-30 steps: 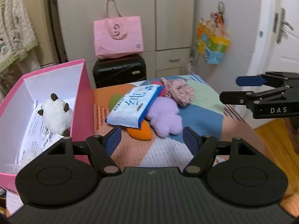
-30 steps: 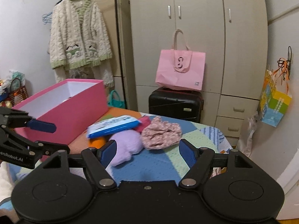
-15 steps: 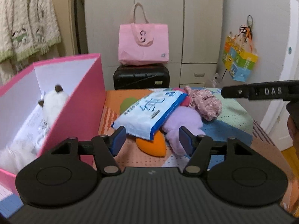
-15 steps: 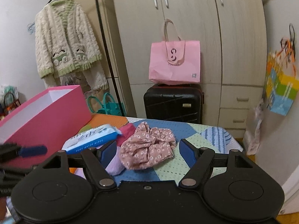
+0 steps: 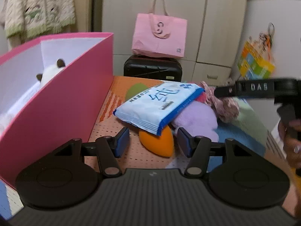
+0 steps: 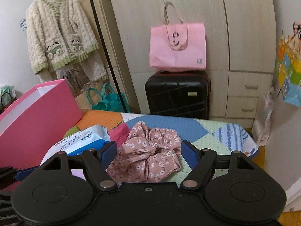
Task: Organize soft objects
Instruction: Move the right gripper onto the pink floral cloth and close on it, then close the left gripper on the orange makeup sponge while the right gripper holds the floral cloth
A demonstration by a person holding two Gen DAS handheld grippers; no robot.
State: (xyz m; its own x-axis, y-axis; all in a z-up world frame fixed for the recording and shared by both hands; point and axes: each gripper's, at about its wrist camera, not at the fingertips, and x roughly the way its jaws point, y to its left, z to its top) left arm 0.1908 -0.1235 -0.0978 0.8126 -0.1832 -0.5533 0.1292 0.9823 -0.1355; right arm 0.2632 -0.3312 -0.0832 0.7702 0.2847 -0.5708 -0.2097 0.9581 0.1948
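Observation:
My left gripper (image 5: pixel 154 142) hangs low over the patchwork table top (image 5: pixel 131 156), its jaws closing. An orange soft piece (image 5: pixel 156 145) lies between its blue pads, and the pads are clear of it. A blue-and-white tissue pack (image 5: pixel 160 105) rests on the orange piece and a purple plush (image 5: pixel 195 116). My right gripper (image 6: pixel 148 153) is open and straddles a pink floral scrunchie (image 6: pixel 148 156). One of its fingers (image 5: pixel 244 90) shows from the side in the left wrist view. The pink box (image 5: pixel 56 113) at left holds a white plush (image 5: pixel 49 73).
A fuzzy pink item (image 6: pixel 119 133) lies behind the tissue pack. Beyond the table stand a black suitcase (image 6: pixel 178 94) with a pink bag (image 6: pixel 177 47) on it, wardrobe doors and a hanging cardigan (image 6: pixel 60 33). The table's right edge (image 6: pixel 252 141) drops off near the wall.
My left gripper sank toward the orange piece and its jaws narrowed. My right gripper swung right, from the pile onto the floral scrunchie, which now lies between its fingers.

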